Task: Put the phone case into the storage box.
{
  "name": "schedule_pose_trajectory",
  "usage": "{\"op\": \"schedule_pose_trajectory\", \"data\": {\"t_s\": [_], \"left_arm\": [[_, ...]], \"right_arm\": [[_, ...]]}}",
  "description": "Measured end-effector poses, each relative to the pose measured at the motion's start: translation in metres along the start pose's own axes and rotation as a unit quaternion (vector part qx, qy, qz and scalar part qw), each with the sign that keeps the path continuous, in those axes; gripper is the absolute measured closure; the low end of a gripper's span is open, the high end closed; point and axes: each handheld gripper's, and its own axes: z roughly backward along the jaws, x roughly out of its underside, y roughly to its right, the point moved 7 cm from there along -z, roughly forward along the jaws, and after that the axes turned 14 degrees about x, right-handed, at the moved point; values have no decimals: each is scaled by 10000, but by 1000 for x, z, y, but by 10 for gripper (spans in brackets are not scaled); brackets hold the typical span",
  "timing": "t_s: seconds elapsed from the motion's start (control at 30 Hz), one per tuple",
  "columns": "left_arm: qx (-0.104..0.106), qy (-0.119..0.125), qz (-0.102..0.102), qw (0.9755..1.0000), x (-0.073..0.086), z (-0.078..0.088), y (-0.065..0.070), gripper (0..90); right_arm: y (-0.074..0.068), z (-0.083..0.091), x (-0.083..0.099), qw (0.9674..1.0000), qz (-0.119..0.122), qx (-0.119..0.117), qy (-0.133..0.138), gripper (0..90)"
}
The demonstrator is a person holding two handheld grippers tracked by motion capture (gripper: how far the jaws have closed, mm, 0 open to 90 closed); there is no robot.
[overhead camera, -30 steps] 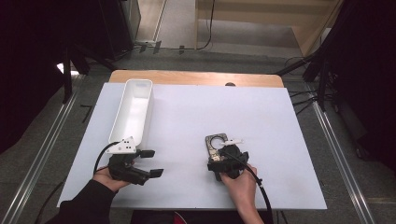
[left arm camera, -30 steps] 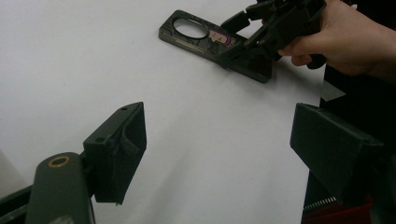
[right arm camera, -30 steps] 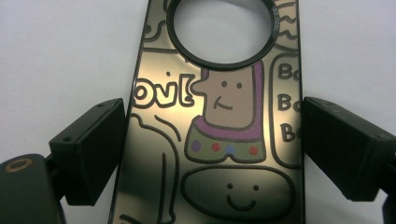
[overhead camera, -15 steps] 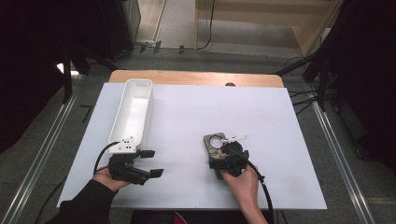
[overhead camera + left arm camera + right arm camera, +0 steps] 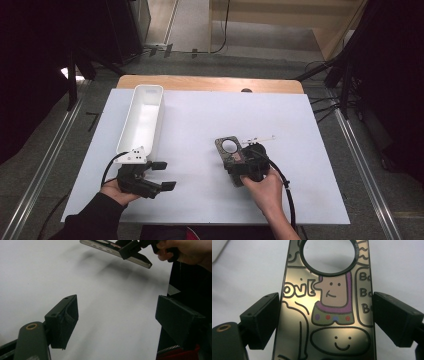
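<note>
Plate shifted, right jaws clamping it | left jaws apart | tray empty

Layout on the desk, taken from the tray.

Tray lying lengthwise along the left part of the desk, running from the far edge toward the near side. Just before its near end, left claw, held in the left hand. Well to the right of the tray's near end, a plate with a round hole, lying between the jaws of the right claw, right hand behind it at the near edge.
</note>
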Motion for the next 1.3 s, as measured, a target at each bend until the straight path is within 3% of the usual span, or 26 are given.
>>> {"op": "schedule_pose_trajectory", "data": {"t_s": [0.43, 0.63, 0.8, 1.2, 1.3], "left_arm": [[95, 31, 154, 9998, -3, -2, 1, 183], [159, 32, 235, 9996, -5, -5, 2, 183], [170, 18, 324, 9993, -6, -8, 2, 183], [340, 82, 554, 9978, -18, -20, 0, 183], [379, 84, 632, 9972, -22, -24, -1, 183]], "right_arm": [[11, 7, -18, 9981, 268, -556, 24, 99], [20, 7, -24, 9962, 246, -832, 49, 99], [23, 5, -28, 9953, 412, -874, 68, 100], [21, -2, -39, 9926, 384, -1137, 166, 99], [21, -3, -44, 9911, 279, -1283, 204, 99]]}}
